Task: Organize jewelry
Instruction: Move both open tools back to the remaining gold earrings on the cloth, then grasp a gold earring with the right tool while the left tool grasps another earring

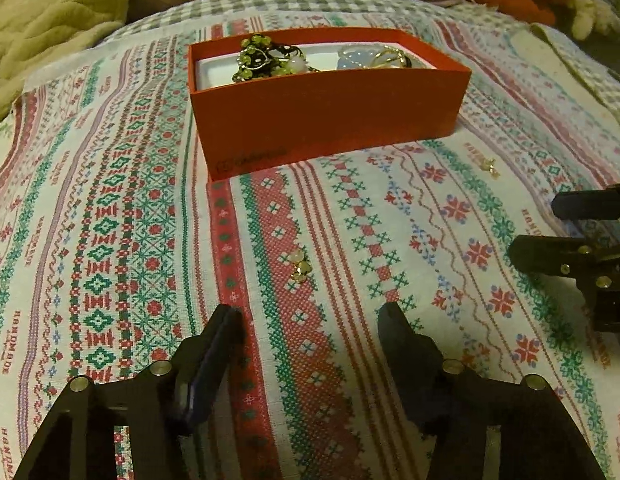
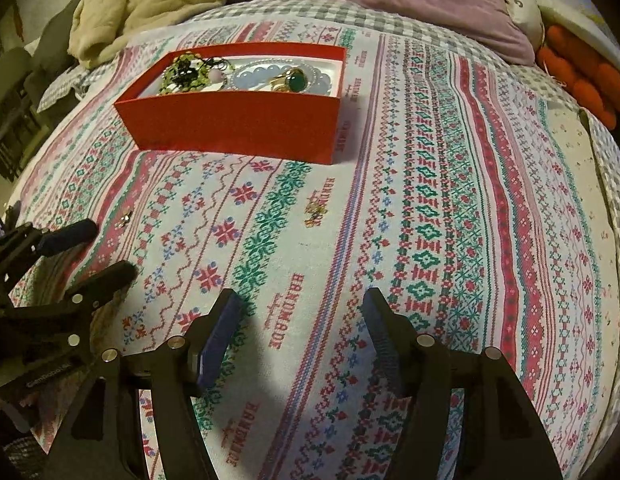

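Only the right wrist view reveals the green-stone ring [image 2: 296,80] inside the red box [image 2: 234,128], while both the left gripper [image 1: 310,316] and the right gripper [image 2: 302,300] hang spread apart, holding nothing.

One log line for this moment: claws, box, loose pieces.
left claw open, empty | right claw open, empty | red box holds jewelry | two earrings loose on cloth

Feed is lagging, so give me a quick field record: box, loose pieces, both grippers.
box: red box, open, on patterned bedspread
in box: green bead necklace, pale blue bead bracelet, green stone ring
loose pieces: earring ahead of left gripper; second earring ahead of right gripper
grippers: both open, empty
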Action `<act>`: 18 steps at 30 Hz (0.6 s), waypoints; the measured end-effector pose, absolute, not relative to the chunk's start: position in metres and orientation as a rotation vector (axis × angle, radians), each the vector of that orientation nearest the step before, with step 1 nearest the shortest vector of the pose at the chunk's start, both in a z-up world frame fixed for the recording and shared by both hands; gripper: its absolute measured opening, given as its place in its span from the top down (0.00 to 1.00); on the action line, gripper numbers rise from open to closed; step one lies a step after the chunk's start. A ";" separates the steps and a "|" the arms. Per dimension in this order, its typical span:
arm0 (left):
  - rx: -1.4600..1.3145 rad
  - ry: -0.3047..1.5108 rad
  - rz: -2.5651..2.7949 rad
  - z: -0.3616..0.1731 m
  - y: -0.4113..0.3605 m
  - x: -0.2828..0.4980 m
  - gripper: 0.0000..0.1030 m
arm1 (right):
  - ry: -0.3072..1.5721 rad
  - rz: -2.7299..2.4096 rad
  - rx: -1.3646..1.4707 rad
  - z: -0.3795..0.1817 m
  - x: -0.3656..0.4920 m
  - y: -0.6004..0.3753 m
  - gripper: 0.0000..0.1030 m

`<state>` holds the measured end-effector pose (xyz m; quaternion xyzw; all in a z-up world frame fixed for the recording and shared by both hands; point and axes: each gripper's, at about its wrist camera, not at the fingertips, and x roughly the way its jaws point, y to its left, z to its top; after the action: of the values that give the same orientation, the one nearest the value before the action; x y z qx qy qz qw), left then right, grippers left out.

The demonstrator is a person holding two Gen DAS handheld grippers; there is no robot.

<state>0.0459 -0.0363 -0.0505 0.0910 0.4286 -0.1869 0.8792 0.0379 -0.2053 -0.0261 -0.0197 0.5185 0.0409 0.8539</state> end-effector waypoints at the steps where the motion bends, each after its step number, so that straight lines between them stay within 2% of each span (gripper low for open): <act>1: 0.181 0.894 -0.393 -0.050 -0.035 0.046 0.42 | 1.090 0.084 -0.042 -0.026 0.039 -0.206 0.35; 11: 0.092 0.909 -0.411 -0.049 -0.021 0.052 0.53 | 1.068 0.084 -0.057 -0.028 0.054 -0.208 0.35; 18: 0.098 0.905 -0.409 -0.048 -0.023 0.054 0.53 | 1.046 0.092 -0.044 -0.029 0.069 -0.211 0.38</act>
<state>0.0543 -0.0235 -0.0484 0.0469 0.4340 -0.1961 0.8781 0.0689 -0.2106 -0.0287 -0.0211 0.4990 0.0437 0.8652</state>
